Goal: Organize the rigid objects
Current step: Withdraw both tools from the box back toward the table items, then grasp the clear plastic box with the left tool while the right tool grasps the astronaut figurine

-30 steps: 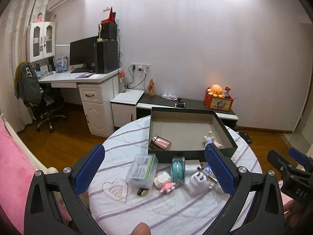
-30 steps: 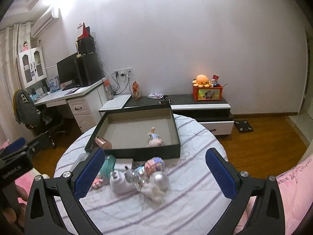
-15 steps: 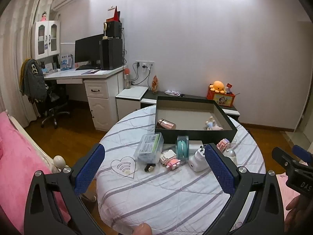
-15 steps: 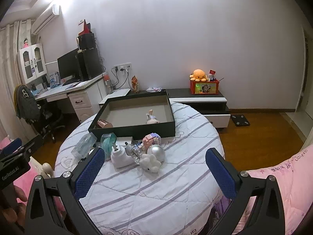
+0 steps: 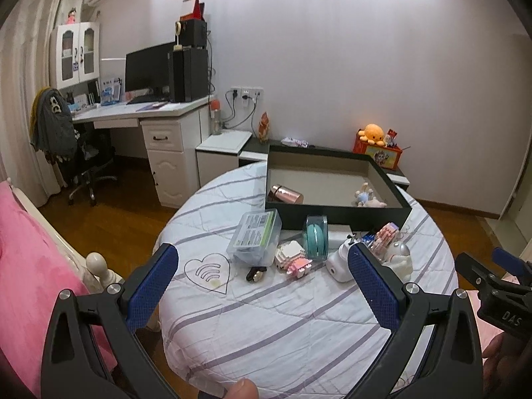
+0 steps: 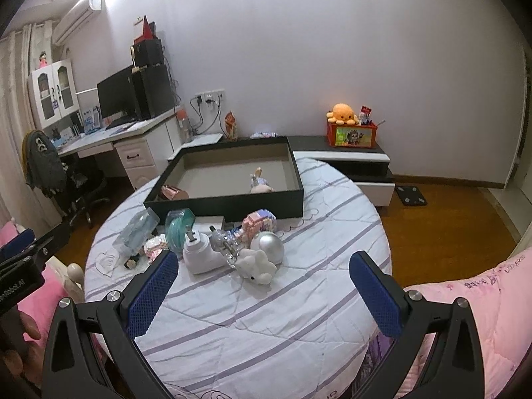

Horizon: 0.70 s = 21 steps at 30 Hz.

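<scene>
A dark shallow box [image 5: 335,212] [image 6: 229,204] sits at the far side of the round table [image 5: 299,316] [image 6: 266,316]. Inside it lie a rose-gold cylinder [image 5: 285,194] [image 6: 173,193] and a small doll [image 5: 367,198] [image 6: 260,183]. In front of the box is a cluster: clear plastic case [image 5: 255,236] [image 6: 138,231], teal round item [image 5: 315,236] [image 6: 178,229], pink block figure [image 5: 292,259], white plug adapter [image 6: 201,256] [image 5: 339,262], silver ball [image 6: 267,245], white plush [image 6: 256,264], pink block house [image 6: 259,221]. My left gripper [image 5: 262,286] and right gripper [image 6: 262,292] are both open, empty, held back from the cluster.
A heart-shaped clear coaster [image 5: 207,271] and a small dark item [image 5: 255,273] lie left of the cluster. A pink bed [image 5: 30,266] [image 6: 472,316] flanks the table. A desk with monitor [image 5: 149,76], a chair [image 5: 63,139] and a low cabinet [image 6: 352,159] stand beyond.
Both grippers have pulled back and up from the table, so the box and cluster look smaller and more tablecloth shows in front. The objects have not moved.
</scene>
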Motion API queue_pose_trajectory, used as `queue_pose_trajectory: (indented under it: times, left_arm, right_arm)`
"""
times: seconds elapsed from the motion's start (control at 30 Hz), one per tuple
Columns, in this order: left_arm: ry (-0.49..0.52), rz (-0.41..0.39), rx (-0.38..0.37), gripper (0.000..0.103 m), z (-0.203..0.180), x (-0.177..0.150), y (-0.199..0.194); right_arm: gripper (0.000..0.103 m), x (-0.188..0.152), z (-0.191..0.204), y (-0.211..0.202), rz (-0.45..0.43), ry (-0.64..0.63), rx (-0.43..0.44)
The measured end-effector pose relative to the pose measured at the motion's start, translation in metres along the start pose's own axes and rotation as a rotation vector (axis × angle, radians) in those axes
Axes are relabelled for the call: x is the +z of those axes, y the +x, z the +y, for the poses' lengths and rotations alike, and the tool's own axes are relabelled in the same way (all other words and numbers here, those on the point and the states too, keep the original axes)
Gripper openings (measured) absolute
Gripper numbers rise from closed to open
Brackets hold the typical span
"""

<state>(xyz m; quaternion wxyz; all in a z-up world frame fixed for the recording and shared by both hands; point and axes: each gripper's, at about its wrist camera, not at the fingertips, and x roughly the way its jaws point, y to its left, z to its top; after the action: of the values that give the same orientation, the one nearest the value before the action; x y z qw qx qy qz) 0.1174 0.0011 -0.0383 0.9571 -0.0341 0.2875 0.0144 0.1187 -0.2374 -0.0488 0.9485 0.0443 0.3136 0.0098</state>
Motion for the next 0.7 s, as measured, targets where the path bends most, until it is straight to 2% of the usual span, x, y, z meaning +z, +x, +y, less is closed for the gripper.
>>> queue_pose_trajectory:
  times: [0.23,0.7]
  left_arm:
    - [-0.015,0.053,0.019,0.103,0.01,-0.004,0.03]
    - [-0.006,0.196,0.028,0.103,0.021,-0.006,0.132]
  right_arm:
    - [0.103,-0.004,0.001,0.032,0.068,-0.018,-0.007]
    - [0.103,-0.01,-0.003,0.11,0.215,0.003,-0.016]
